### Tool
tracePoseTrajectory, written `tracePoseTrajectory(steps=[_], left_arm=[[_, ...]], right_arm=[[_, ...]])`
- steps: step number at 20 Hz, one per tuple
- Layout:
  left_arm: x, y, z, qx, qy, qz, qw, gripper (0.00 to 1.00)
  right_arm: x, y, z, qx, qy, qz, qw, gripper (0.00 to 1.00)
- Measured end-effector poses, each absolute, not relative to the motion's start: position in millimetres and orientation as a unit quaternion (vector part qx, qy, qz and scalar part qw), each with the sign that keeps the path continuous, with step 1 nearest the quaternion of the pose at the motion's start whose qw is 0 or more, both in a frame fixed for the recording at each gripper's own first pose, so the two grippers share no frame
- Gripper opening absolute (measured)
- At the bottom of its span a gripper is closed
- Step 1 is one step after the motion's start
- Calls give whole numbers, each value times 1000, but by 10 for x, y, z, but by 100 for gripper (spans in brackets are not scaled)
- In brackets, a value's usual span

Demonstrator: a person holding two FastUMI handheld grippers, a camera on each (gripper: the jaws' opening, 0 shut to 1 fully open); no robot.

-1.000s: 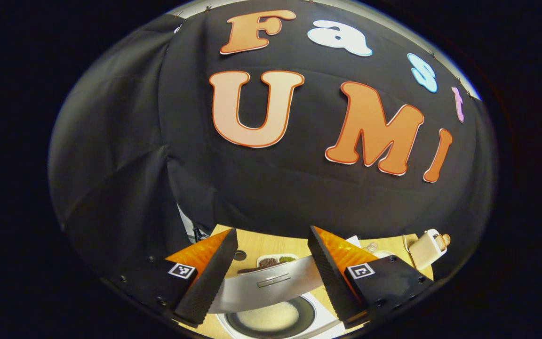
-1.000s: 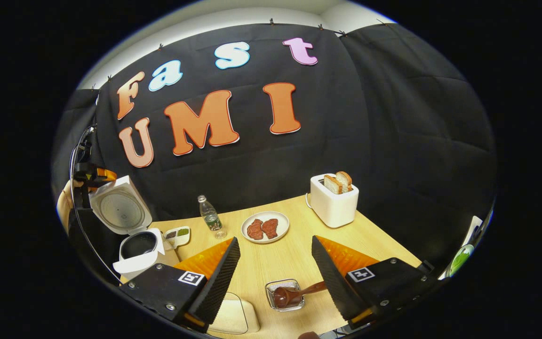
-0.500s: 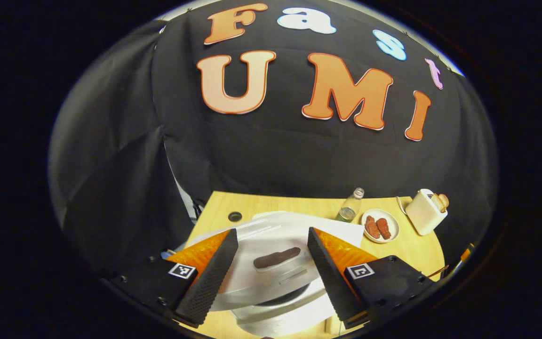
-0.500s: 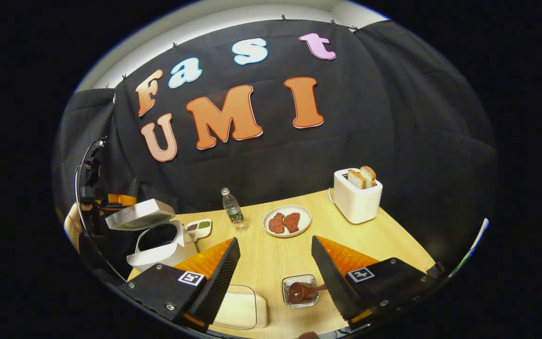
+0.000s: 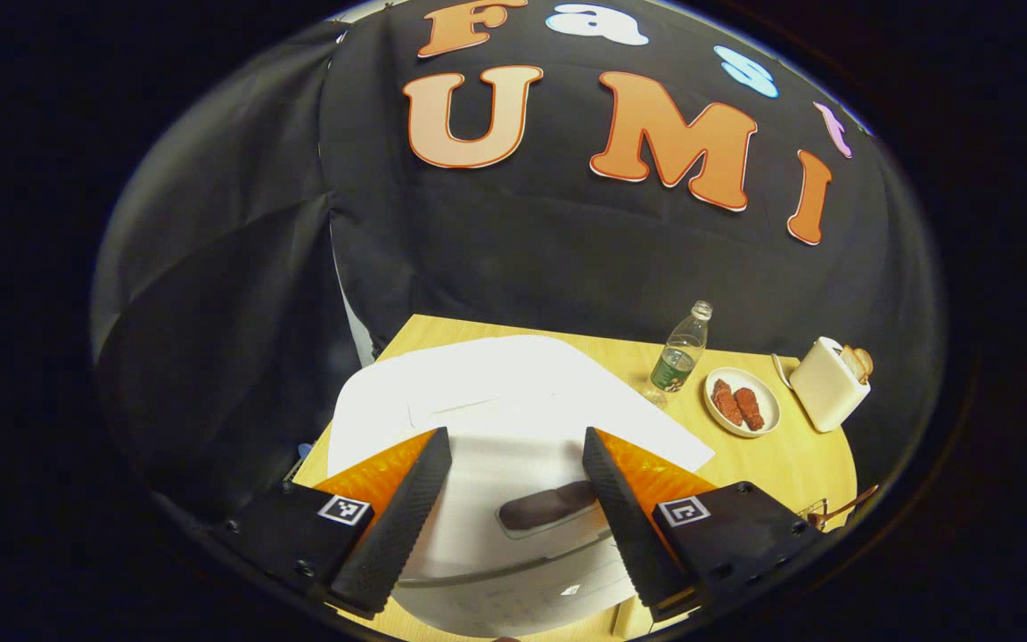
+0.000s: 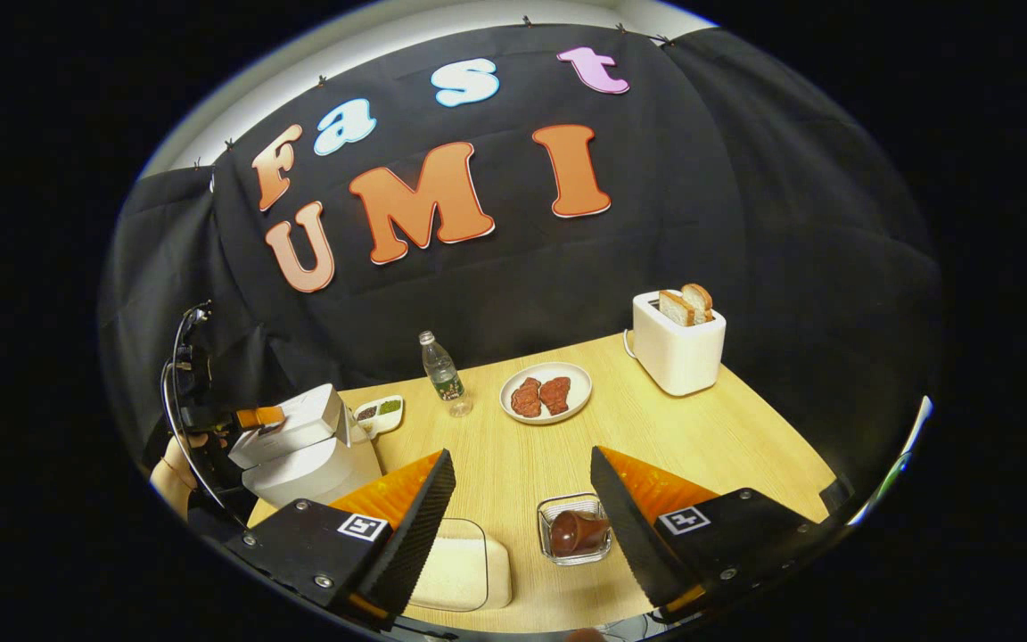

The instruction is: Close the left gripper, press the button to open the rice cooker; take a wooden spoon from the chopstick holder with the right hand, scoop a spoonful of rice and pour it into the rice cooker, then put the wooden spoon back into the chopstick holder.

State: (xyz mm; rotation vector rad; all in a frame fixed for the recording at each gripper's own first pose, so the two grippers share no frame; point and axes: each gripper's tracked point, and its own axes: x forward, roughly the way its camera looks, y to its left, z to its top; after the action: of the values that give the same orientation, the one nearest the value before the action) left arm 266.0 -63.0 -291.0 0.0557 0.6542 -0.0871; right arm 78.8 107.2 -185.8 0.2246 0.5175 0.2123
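Observation:
The white rice cooker point(image 5: 496, 392) lies right under my left gripper point(image 5: 515, 437), its lid lowered flat. A dark oval panel point(image 5: 547, 506) on the lid shows between the open fingers, which hold nothing. In the right gripper view the cooker point(image 6: 308, 464) stands at the table's left with its lid down or nearly so, and the left gripper point(image 6: 259, 417), held by a hand point(image 6: 176, 455), rests at the lid's top. The wooden spoon point(image 6: 574, 532) sits bowl-up in a clear square holder point(image 6: 567, 560) just ahead of my open right gripper point(image 6: 521, 455). A clear box of rice point(image 6: 460, 571) lies beside it.
On the wooden table point(image 6: 701, 446) stand a water bottle point(image 6: 442, 374), a plate with two meat pieces point(image 6: 546, 392), a white toaster with bread point(image 6: 677, 343) and a small divided sauce dish point(image 6: 380, 412) by the cooker. Black cloth walls close the back and sides.
The cooker lid has swung from upright down onto the body, with the left gripper following it down. The right gripper stayed open near the spoon holder, shifting only slightly.

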Motion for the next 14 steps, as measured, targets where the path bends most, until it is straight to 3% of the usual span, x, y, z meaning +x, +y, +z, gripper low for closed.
tracePoseTrajectory(steps=[8,14], left_arm=[[2579,-554,-3161,41,318,-4,947,100],[2422,-500,-2841,28,293,-26,955,100]], right_arm=[[752,1071,-1996,109,269,97,952,95],[774,916,-1798,107,247,82,960,95]])
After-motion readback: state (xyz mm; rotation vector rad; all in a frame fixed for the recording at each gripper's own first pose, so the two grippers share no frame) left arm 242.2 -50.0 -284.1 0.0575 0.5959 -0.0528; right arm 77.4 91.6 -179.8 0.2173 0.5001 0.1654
